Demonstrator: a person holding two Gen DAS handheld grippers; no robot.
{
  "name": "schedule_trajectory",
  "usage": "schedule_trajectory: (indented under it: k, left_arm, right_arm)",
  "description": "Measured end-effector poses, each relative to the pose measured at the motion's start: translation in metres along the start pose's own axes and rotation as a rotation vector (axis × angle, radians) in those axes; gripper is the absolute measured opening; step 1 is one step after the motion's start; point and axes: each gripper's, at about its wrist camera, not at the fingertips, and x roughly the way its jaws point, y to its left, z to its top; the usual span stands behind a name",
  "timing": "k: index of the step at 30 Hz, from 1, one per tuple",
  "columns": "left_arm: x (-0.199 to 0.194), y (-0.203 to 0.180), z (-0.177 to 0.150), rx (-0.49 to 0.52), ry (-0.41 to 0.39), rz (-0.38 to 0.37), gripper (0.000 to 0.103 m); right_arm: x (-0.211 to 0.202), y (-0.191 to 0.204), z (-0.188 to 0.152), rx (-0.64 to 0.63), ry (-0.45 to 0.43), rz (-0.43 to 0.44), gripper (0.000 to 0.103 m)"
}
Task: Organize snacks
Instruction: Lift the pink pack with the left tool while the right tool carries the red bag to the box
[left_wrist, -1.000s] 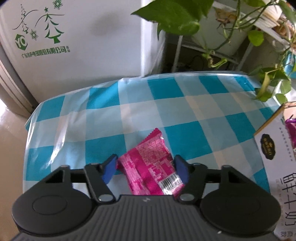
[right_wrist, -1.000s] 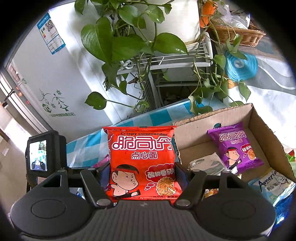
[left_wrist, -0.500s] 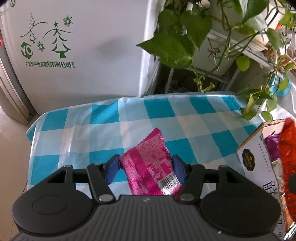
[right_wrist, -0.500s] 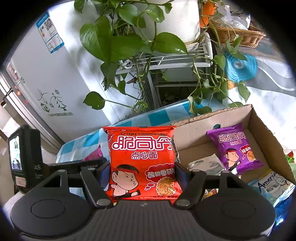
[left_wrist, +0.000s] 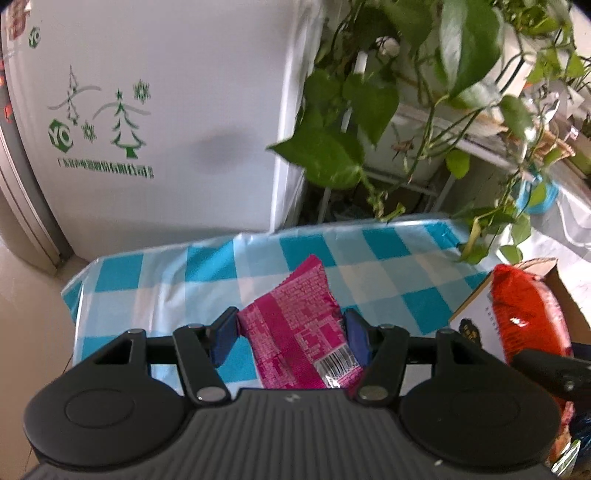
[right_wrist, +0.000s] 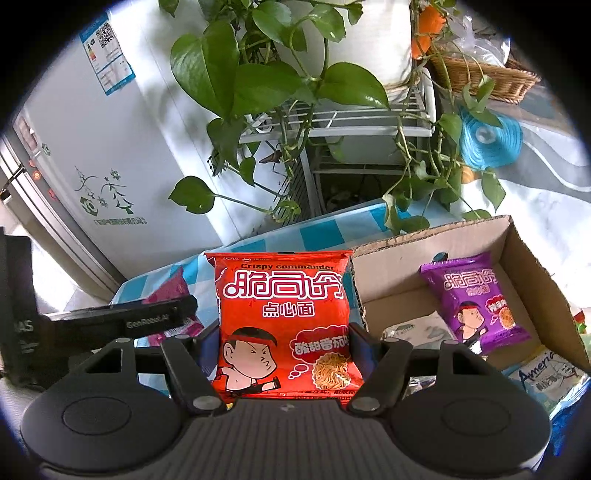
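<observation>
A magenta snack packet (left_wrist: 295, 328) with pale print and a white barcode patch sits between dark blue fingers (left_wrist: 226, 334). The counter (left_wrist: 384, 254) wears turquoise-and-white checks. The noodle packet (right_wrist: 282, 325) is red-orange with white lettering; at 3 o'clock, a purple packet (right_wrist: 476, 302) lies in the brown cardboard box (right_wrist: 532, 273).

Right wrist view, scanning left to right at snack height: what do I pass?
Left gripper holding the pink snack packet → red Crispy commander noodle packet → cardboard box wall → purple noodle packet.
</observation>
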Motion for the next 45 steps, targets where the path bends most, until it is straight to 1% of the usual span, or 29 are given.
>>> schedule_trajectory:
  k: [7,11,15,21,29,36,45]
  left_arm:
    - [-0.017,-0.015,0.000,0.051,-0.069,-0.005,0.060]
    - [-0.024,-0.021,-0.001,0.049,-0.086,-0.018,0.060]
    - [-0.033,-0.028,-0.005,0.072,-0.116,-0.019,0.060]
    - [-0.043,-0.031,-0.007,0.066,-0.136,-0.041,0.060]
    - [-0.049,-0.036,-0.008,0.067,-0.152,-0.072,0.060]
    - [-0.054,-0.048,-0.012,0.100,-0.166,-0.126,0.060]
    - [-0.060,-0.078,-0.030,0.150,-0.151,-0.238,0.061]
  right_arm:
    - [-0.007,-0.007,0.004,0.007,-0.022,-0.006,0.075]
    - [-0.012,-0.011,0.006,0.010,-0.040,-0.014,0.075]
    - [-0.021,-0.017,0.008,0.039,-0.065,-0.011,0.075]
    - [-0.035,-0.026,0.009,0.088,-0.112,-0.004,0.075]
    - [-0.062,-0.050,0.007,0.147,-0.179,-0.022,0.075]
    - [-0.075,-0.082,0.010,0.192,-0.207,-0.072,0.075]
    - [-0.092,-0.116,0.007,0.247,-0.233,-0.111,0.075]
